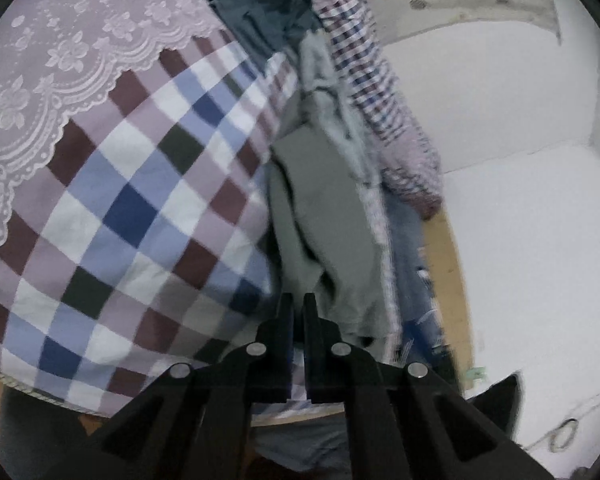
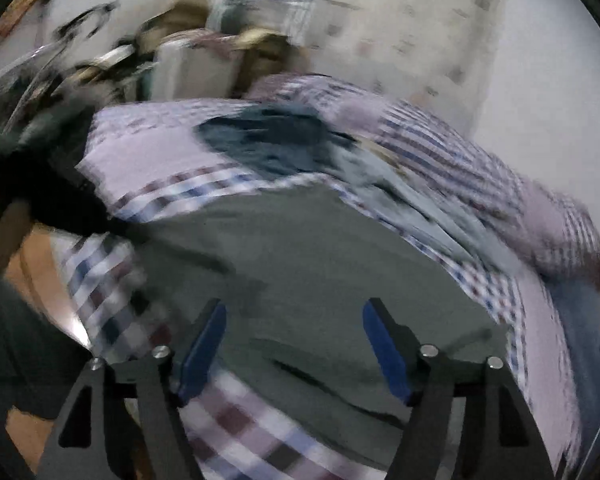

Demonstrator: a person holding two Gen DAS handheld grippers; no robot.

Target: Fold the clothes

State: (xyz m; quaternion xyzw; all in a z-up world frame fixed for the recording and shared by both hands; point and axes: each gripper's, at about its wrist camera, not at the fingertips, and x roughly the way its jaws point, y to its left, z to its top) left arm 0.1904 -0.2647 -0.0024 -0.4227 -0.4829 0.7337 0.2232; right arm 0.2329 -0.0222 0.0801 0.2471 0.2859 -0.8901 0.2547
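The left gripper (image 1: 298,304) has its two black fingers almost together, with only a thin gap between the tips. The tips sit just beside the bottom edge of the green cloth (image 1: 320,232), but I cannot tell if they pinch it or just touch it. In the left view the green cloth hangs in folds from about 12 o'clock of the gripper, going up the middle. At 10 o'clock from it lies the checked sheet (image 1: 140,216), with squares of blue, white, pink and dark red. A lace cover (image 1: 60,48) lies on top of the sheet at the far 10 o'clock corner. At 1 o'clock from the green cloth is a small-check shirt (image 1: 376,96), and a dark blue cloth (image 1: 260,4) lies at 12 o'clock, at the top. A white wall (image 1: 520,160) fills the 3 o'clock side. The right gripper (image 2: 294,308) has its fingers wide apart, and its blue pads (image 2: 384,356) hold nothing. In the right view, which is blurry, the green cloth (image 2: 300,256) lies spread flat on the sheet (image 2: 148,152), right under and ahead of the open fingers. The dark blue cloth (image 2: 268,140) is at 12 o'clock past it, and the shirt (image 2: 480,168) is bunched at 2 o'clock.
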